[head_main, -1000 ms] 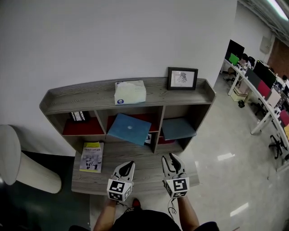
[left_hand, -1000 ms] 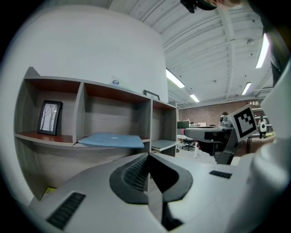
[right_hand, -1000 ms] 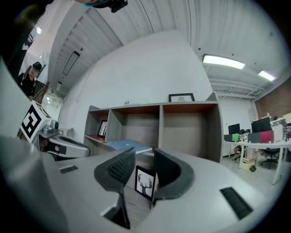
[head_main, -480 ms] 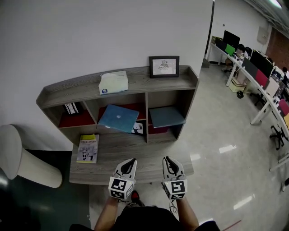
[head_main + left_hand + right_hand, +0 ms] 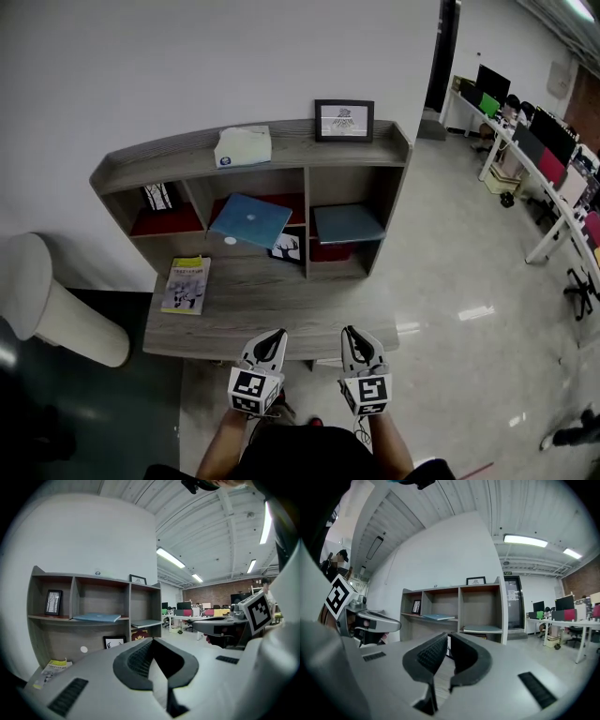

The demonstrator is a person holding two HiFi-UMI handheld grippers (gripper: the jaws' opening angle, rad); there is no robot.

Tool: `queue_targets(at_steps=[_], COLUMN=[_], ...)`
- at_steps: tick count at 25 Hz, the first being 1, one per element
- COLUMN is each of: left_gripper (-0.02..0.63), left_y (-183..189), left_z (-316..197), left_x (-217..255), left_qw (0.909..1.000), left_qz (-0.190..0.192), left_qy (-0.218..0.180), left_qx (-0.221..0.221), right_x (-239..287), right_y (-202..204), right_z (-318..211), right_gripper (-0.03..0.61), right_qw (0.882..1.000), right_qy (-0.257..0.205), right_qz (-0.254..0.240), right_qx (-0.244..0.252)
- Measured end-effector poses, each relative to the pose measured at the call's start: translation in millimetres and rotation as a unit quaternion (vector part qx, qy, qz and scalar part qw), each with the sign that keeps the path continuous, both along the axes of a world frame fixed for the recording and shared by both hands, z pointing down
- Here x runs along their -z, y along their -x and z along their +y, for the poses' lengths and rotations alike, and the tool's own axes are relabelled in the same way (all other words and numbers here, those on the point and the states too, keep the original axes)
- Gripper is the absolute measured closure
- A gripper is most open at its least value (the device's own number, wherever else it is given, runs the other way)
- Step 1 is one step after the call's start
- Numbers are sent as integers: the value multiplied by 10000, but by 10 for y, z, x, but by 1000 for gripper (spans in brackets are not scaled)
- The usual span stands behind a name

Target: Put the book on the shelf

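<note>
1. Located book (image 5: pixel 187 285) lying flat on the table (image 5: pixel 281 314), in front of the shelf's (image 5: pixel 309 155) left compartment, untouched.
2. Found left hand-held gripper (image 5: pixel 274 335) closed and empty. Found right hand-held gripper (image 5: pixel 350 333) with jaws just closing, now all but together, nothing between them. Both well short of the shelf, at the table's near edge.
3. Judged step in hand: reaching for the book. Recommend opening the left jaws before arrival and coming in low at the book's edge farthest from the shelf. Pinch cover and pages together to prevent fanning.
4. Judged the shelf's left compartment the likeliest slot, with only a small frame (image 5: pixel 158 196) standing inside. Advise entering spine first, clear of the divider.
5. Noted blue folder (image 5: pixel 249 219) overhanging the shelf's middle compartment and grey folder (image 5: pixel 347 223) in the right one. Avoid brushing either.
6. Noted tissue box (image 5: pixel 243 146) and picture (image 5: pixel 344 121) on the shelf top, and white cylinder (image 5: pixel 56 309) left of the shelf. None judged to block the path.
</note>
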State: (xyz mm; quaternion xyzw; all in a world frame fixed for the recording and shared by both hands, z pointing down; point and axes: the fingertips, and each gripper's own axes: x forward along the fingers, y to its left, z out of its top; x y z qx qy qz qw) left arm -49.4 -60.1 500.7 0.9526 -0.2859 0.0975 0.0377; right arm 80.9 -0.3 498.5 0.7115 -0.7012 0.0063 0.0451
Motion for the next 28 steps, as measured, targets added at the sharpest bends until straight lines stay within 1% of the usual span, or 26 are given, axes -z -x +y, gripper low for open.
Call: queue_targets(at_steps=[8,13,17,28], left_gripper=[611,611,611,611], left_y=[118,147,160,154], left_z=[209,306,336,345], left_x=[71,77,81,92], left_qw=[9998,9997,9996,9996], left_qz=[35,5,4,31], left_qy=[-69,-116,-102,-100], left_qx=[188,223,247,262], right_x=[-15,-50,-62,-36], right_y=[169,186,201,244], right_z=[187,264,300,315], right_gripper=[535,545,549,549], right_qw=[9996,9996,9996,9993], right_qy=[-7,27,93,48], right_qz=[-97,-134,-64,-44], right_qx=[260,255,268,360])
